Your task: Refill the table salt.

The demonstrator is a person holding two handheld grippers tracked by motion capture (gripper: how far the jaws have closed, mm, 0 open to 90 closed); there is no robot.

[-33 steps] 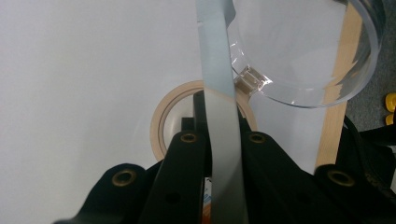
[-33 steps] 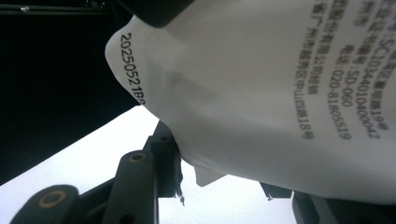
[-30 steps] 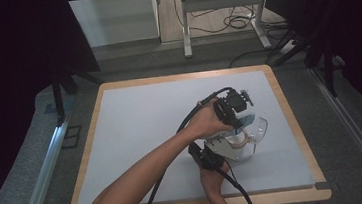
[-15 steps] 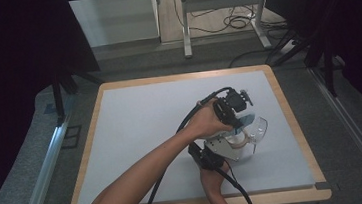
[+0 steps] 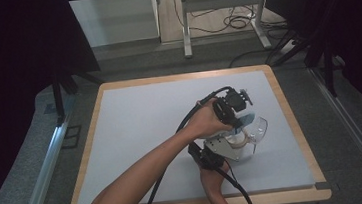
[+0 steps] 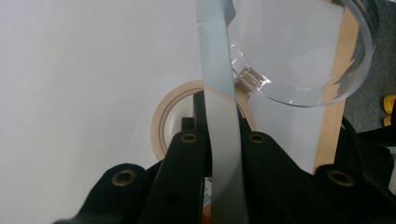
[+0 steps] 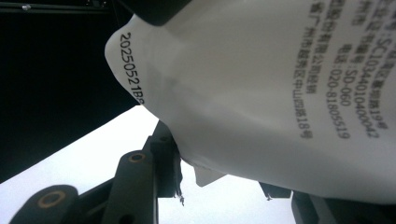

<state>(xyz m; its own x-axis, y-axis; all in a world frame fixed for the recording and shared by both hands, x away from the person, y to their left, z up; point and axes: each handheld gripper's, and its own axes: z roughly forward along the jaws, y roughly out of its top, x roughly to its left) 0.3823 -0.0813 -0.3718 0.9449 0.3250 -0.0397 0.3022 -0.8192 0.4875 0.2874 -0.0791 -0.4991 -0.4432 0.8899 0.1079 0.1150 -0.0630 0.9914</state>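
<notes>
Clear cup (image 6: 303, 51) beside tape roll (image 6: 161, 123), left gripper (image 6: 219, 140) clamping blue strip (image 6: 217, 93), right gripper (image 7: 224, 186) gripping white pouch (image 7: 261, 93)

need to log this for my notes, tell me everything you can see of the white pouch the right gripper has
The white pouch looks like a soft, smooth plastic bag, creased and bulging. Black print runs along it: a date code near one rounded corner and lines of characters and numbers. The right gripper clamps its lower edge between black jaws, where a small torn tab sticks out. It hangs tilted above the pale table. What it holds is hidden.

White pouch (image 7: 261, 93) with black print, pale blue strip (image 6: 217, 93), beige tape roll (image 6: 161, 122), clear cup (image 6: 303, 46)
</notes>
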